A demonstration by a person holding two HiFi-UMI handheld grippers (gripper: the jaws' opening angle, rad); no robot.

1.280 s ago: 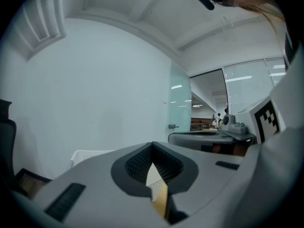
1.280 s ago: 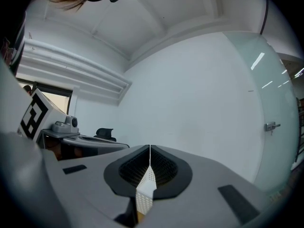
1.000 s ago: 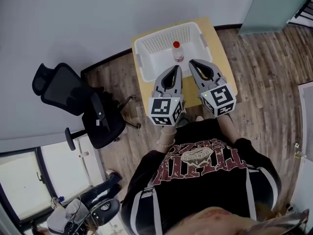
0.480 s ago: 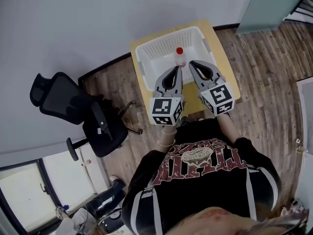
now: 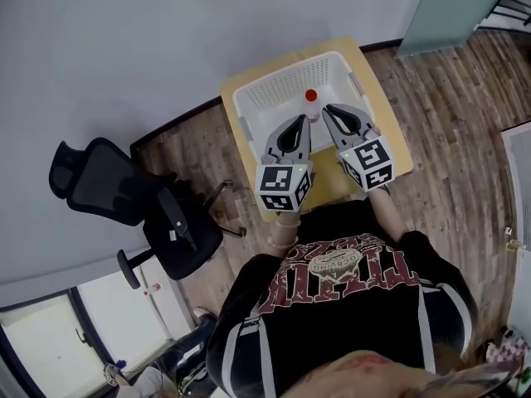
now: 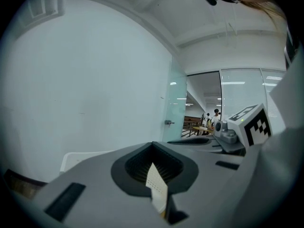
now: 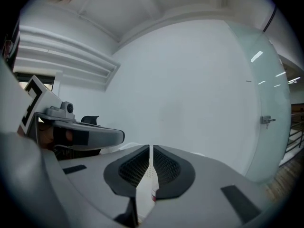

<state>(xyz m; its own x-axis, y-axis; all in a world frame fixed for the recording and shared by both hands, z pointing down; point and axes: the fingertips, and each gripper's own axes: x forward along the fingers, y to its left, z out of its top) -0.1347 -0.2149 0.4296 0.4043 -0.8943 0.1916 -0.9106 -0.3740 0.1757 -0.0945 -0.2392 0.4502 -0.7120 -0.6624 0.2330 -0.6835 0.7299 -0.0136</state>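
Note:
From the head view, a white slatted basket [image 5: 278, 89] sits on a small wooden table [image 5: 386, 131] against the wall. A clear bottle with a red cap [image 5: 310, 98] stands inside the basket, near its front side. My left gripper [image 5: 300, 121] and right gripper [image 5: 327, 109] are held side by side above the basket's front edge, with the bottle just beyond and between their tips. Both are shut and hold nothing. In the left gripper view the left gripper [image 6: 153, 145] points at the white wall. The right gripper [image 7: 150, 147] points there too, with a red speck below its tips.
A black office chair [image 5: 124, 189] stands left of the table on the wood floor [image 5: 465, 123]. A frosted glass door [image 5: 460, 2] is at the far right. The basket's rim [image 6: 78, 155] shows low left in the left gripper view.
Both grippers have moved forward over the table, so the bottle now lies closer to their tips. The chair has left the left gripper view. Both stay shut.

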